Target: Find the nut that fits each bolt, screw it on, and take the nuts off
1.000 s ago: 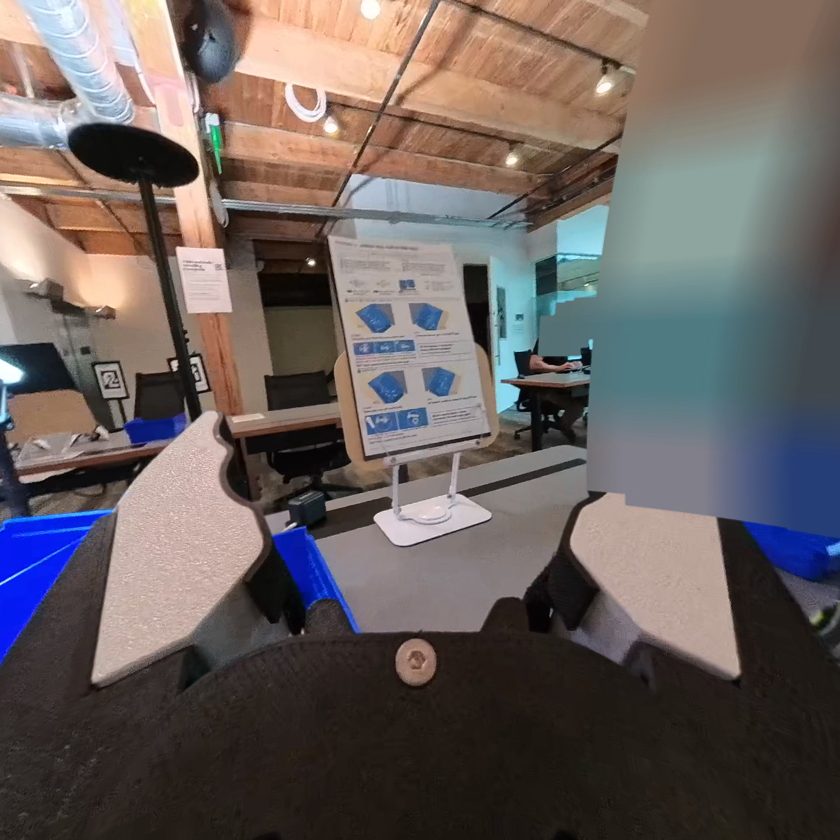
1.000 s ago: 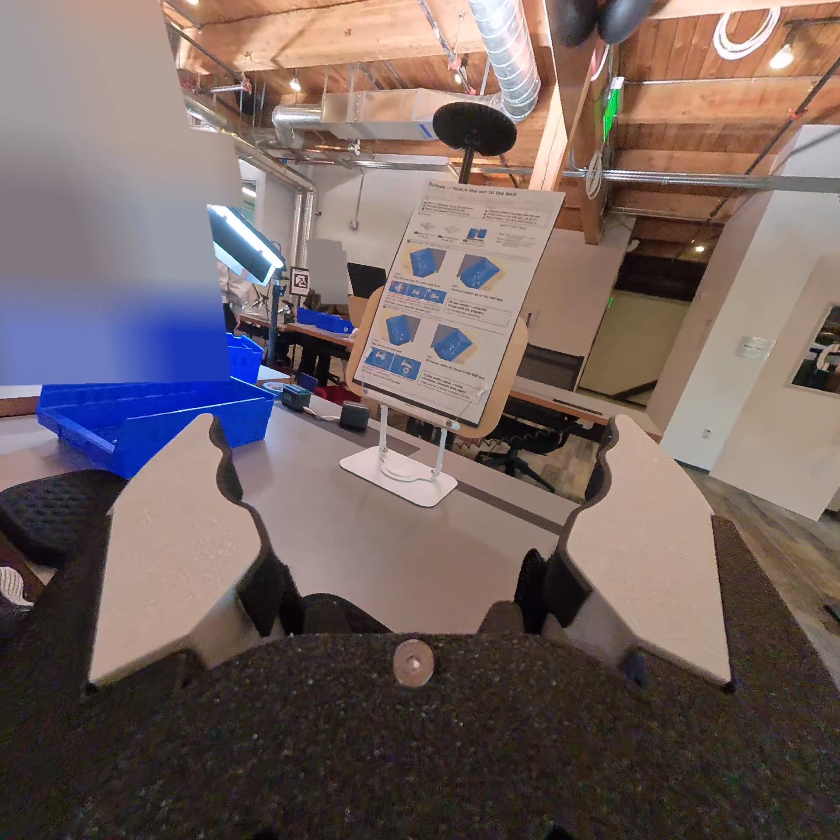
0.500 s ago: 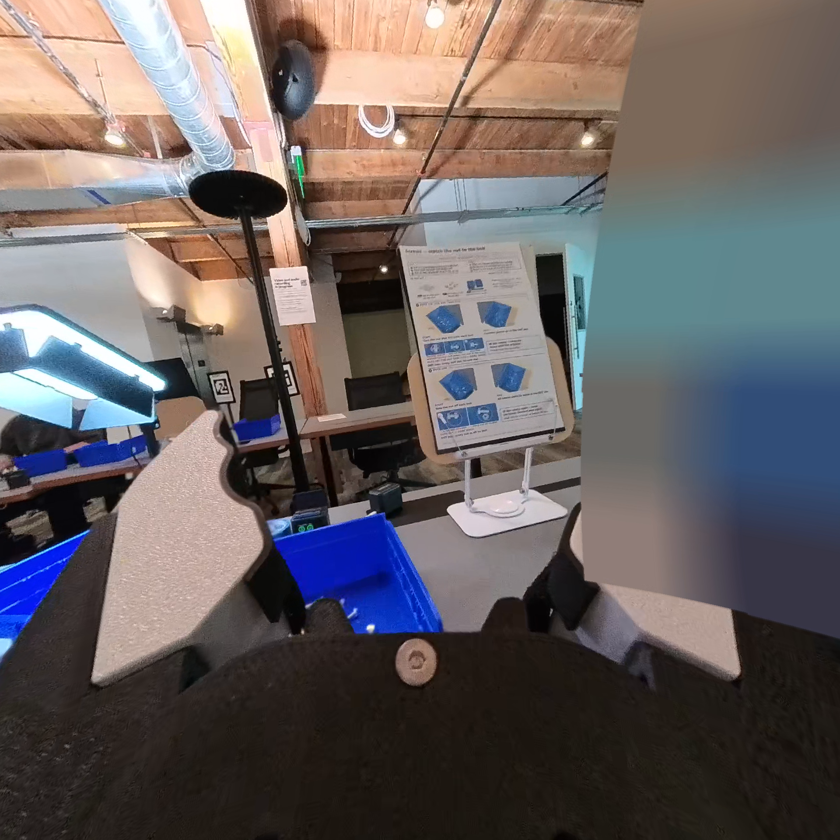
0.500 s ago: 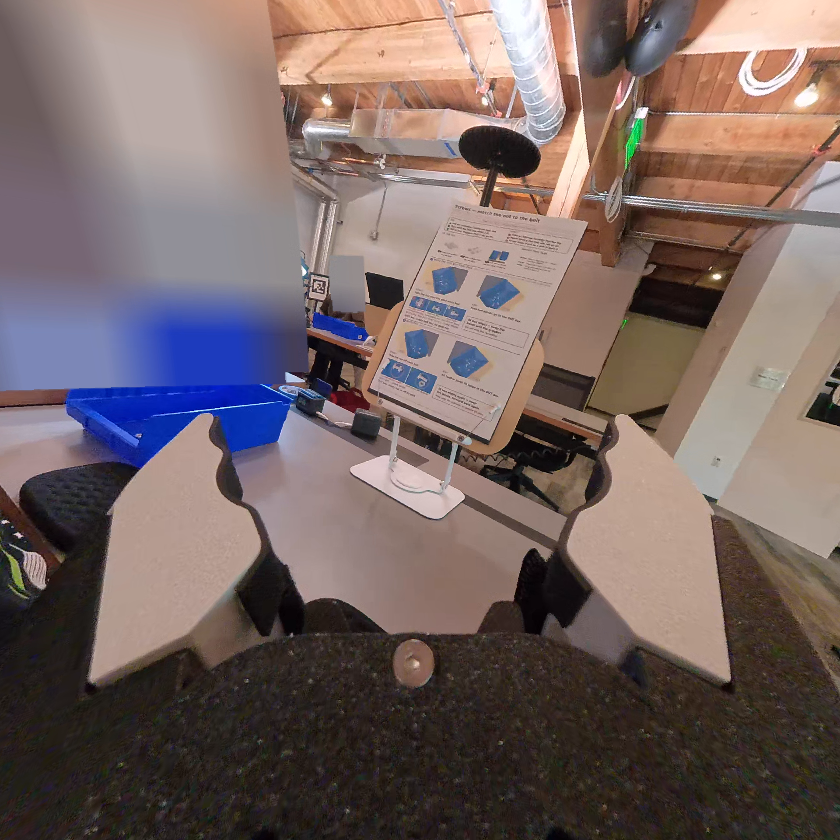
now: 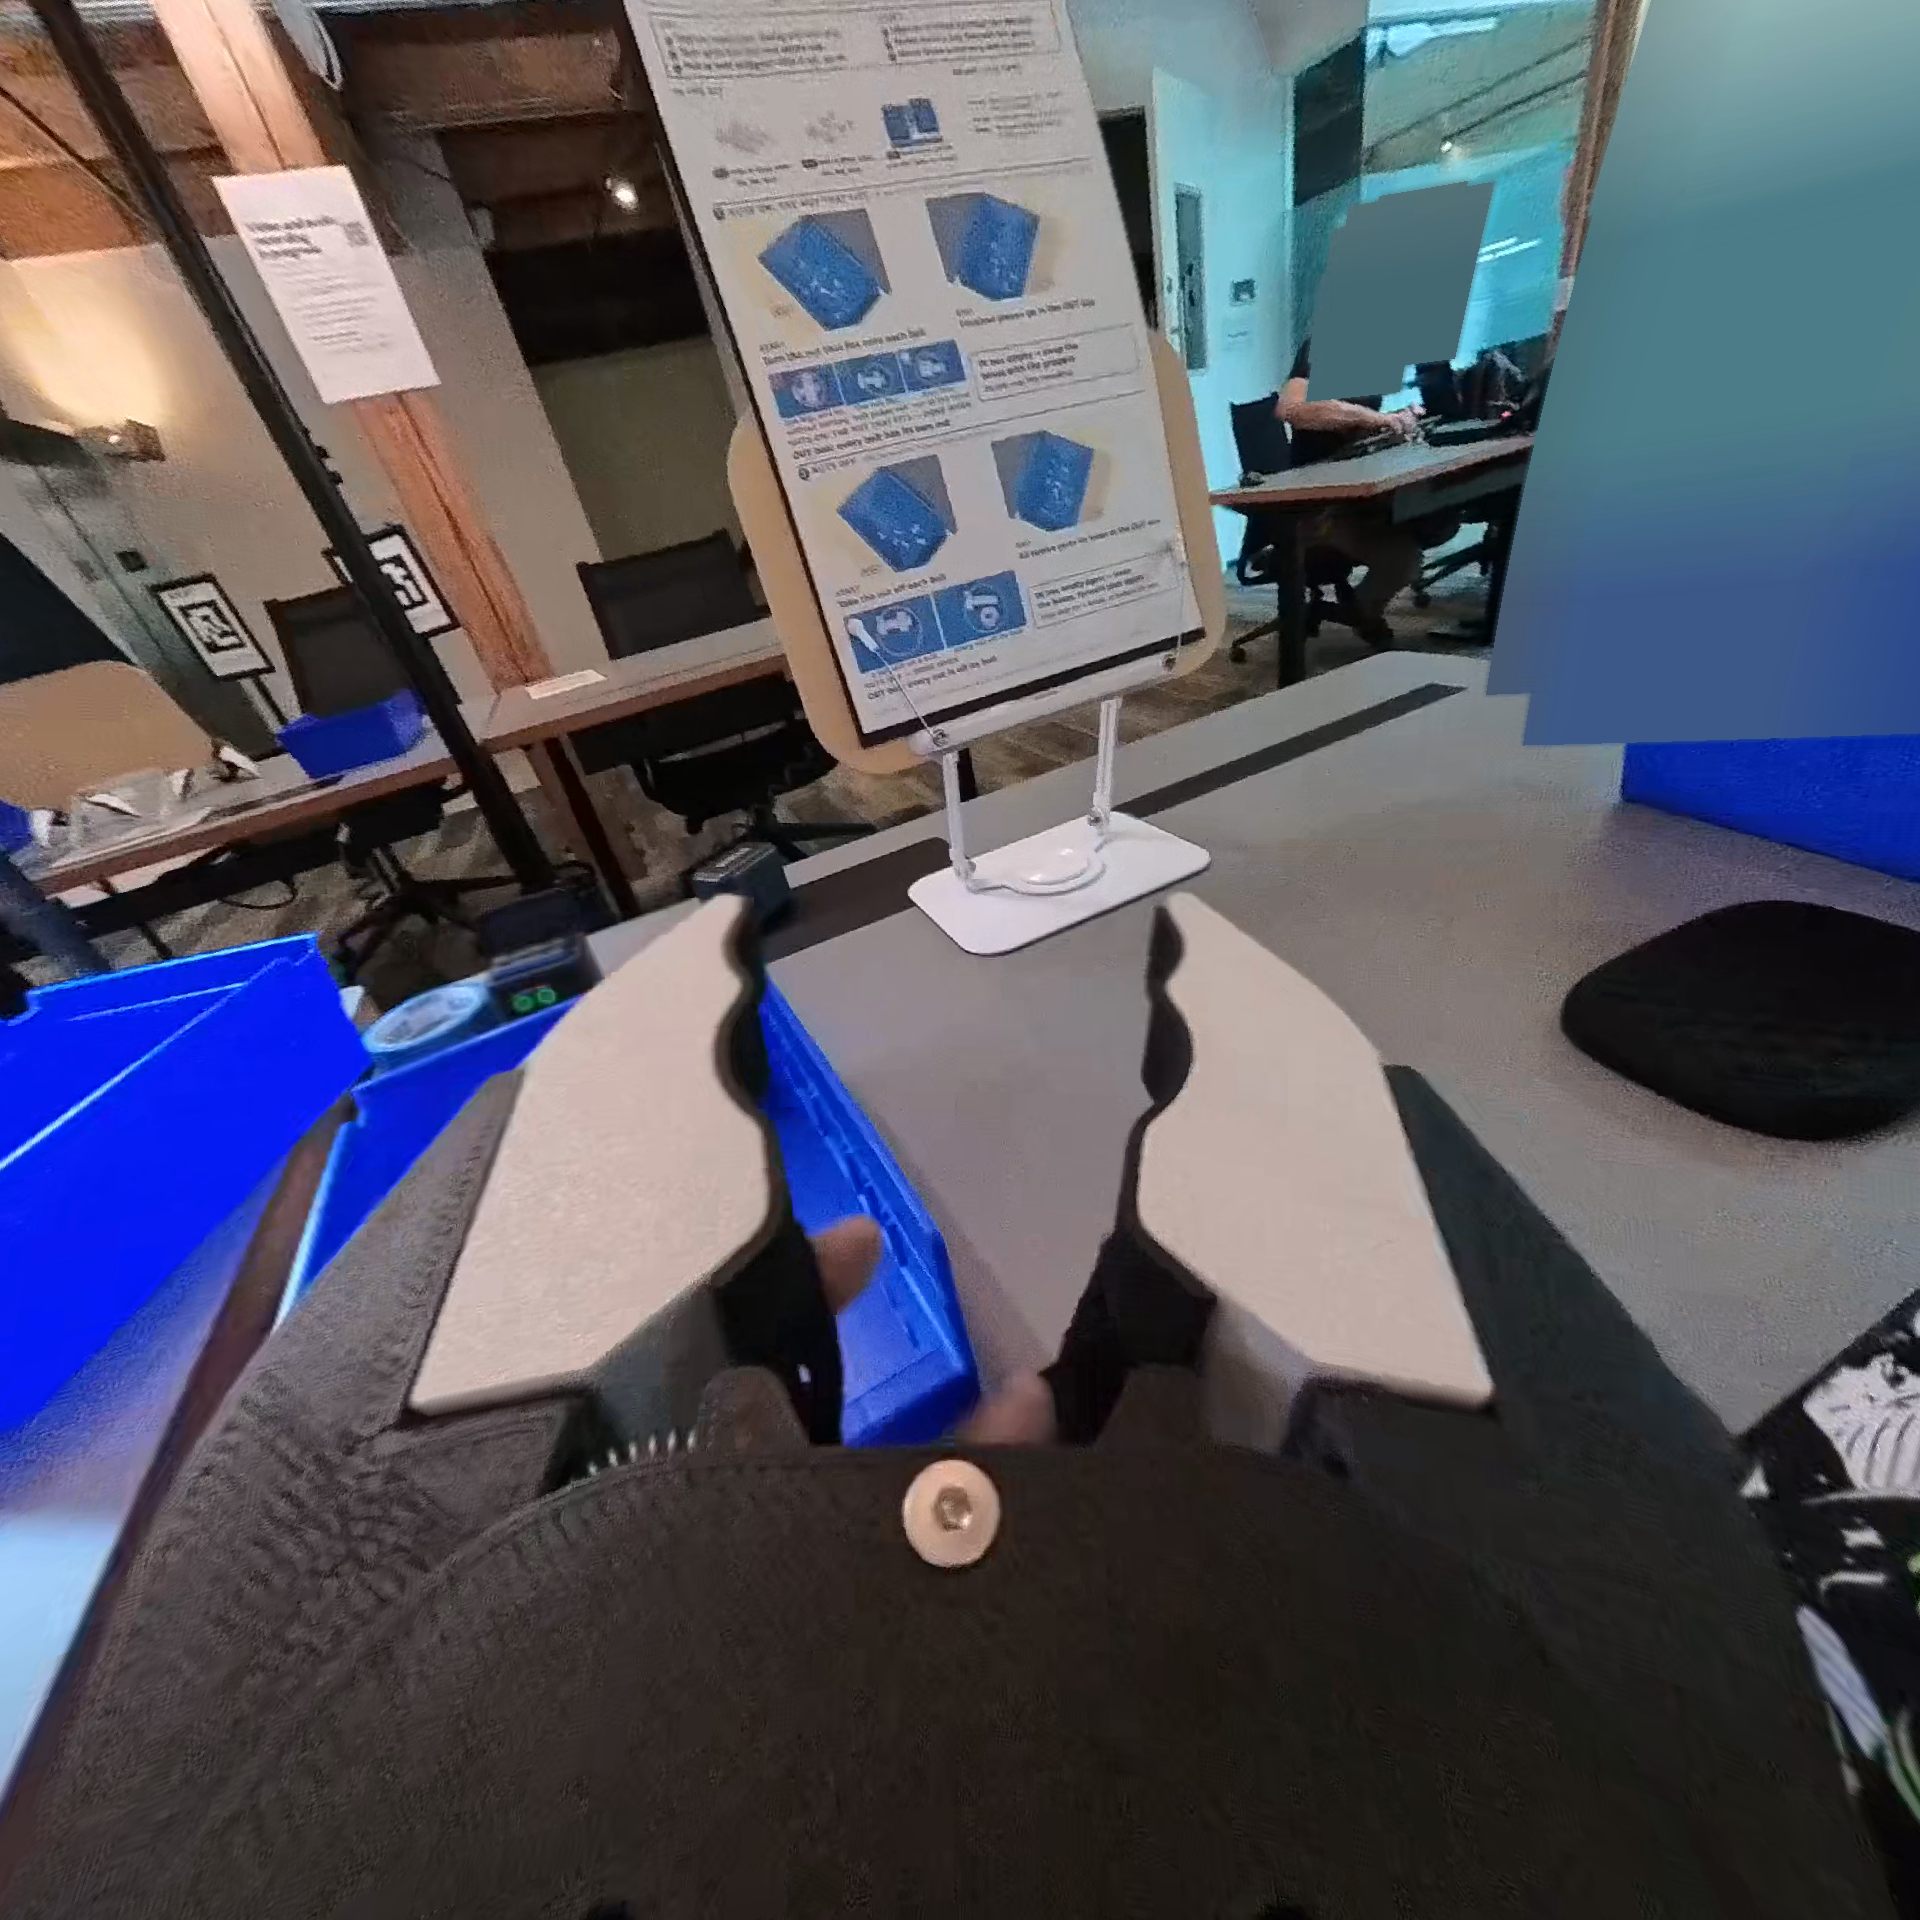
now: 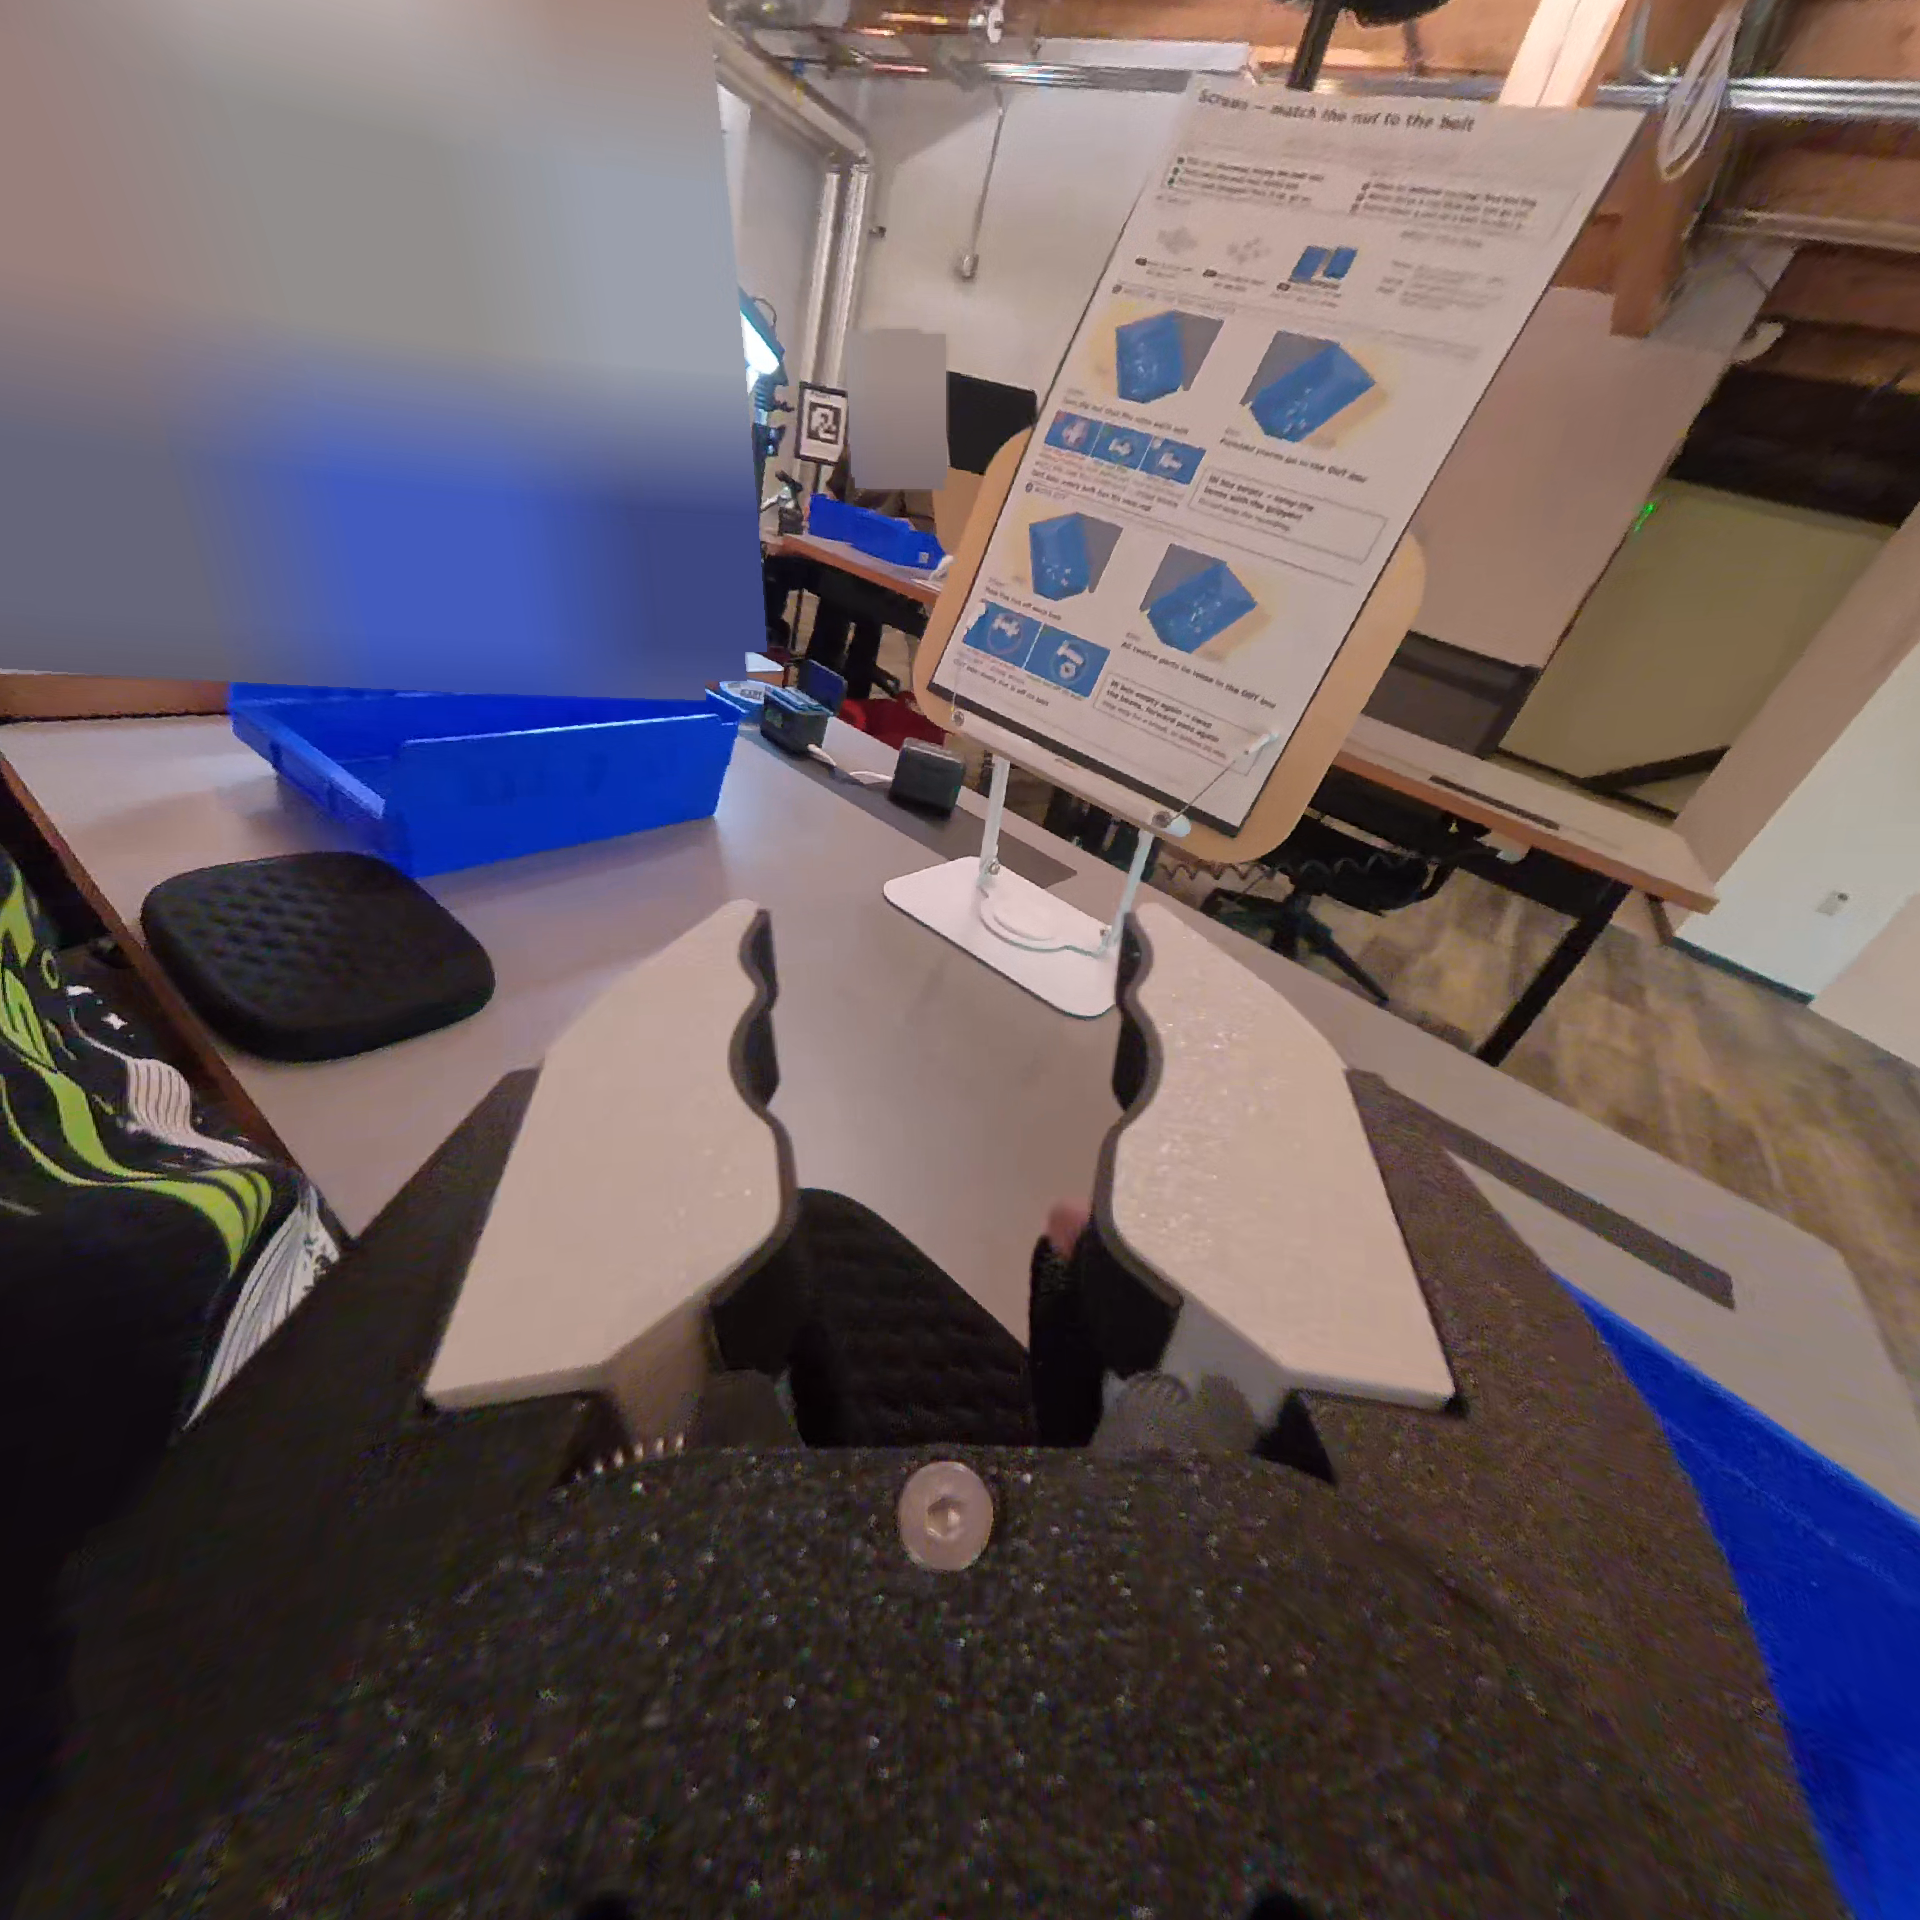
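progress: nothing started, judging by both empty claws | left claw (image 5: 945, 935) spread above blue bin (image 5: 873, 1195) rim | right claw (image 6: 940, 940) spread over tabletop (image 6: 914, 1049) | bolts, nuts: none visible

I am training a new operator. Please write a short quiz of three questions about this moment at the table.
1. True or false: the left gripper holds a nut.
2. What lies on the table between the blue bin and the right gripper? A) black pad B) wrench C) cup
3. What stands on the white base?

Key:
1. False; its jaws are apart and empty.
2. A, the black pad.
3. An instruction sheet on a board.
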Action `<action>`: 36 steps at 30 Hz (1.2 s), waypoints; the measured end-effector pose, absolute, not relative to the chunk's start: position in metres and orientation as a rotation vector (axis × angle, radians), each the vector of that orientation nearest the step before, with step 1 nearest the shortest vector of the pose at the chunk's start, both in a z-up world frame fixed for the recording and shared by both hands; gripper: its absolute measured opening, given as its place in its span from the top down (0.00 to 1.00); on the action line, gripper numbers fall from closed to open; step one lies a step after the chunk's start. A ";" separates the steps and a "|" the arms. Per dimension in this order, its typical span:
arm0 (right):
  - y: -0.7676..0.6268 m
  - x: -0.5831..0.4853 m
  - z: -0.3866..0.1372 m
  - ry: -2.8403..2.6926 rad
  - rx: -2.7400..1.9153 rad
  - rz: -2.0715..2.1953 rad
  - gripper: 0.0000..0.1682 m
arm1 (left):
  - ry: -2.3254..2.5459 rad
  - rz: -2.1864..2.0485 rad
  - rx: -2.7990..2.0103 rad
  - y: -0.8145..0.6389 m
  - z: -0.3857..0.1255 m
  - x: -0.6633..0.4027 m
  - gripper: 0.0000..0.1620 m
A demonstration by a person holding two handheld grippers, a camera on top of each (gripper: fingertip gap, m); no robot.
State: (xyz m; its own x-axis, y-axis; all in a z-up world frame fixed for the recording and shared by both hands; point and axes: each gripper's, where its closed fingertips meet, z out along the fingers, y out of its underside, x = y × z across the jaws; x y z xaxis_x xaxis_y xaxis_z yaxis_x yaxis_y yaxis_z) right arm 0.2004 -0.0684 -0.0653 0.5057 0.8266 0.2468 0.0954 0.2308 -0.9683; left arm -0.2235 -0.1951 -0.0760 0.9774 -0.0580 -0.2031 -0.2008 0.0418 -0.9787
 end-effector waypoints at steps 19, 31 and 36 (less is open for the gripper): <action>0.043 0.017 -0.023 -1.165 -1.249 0.812 0.99 | 0.509 0.110 -1.572 -0.035 0.027 -0.207 1.00; 0.067 -0.045 0.032 -1.080 -1.062 0.947 0.97 | 0.548 -0.146 -1.495 0.030 0.010 -0.162 1.00; 0.068 -0.061 0.012 -1.113 -1.067 1.019 0.97 | 0.581 -0.272 -1.480 0.045 -0.001 -0.148 1.00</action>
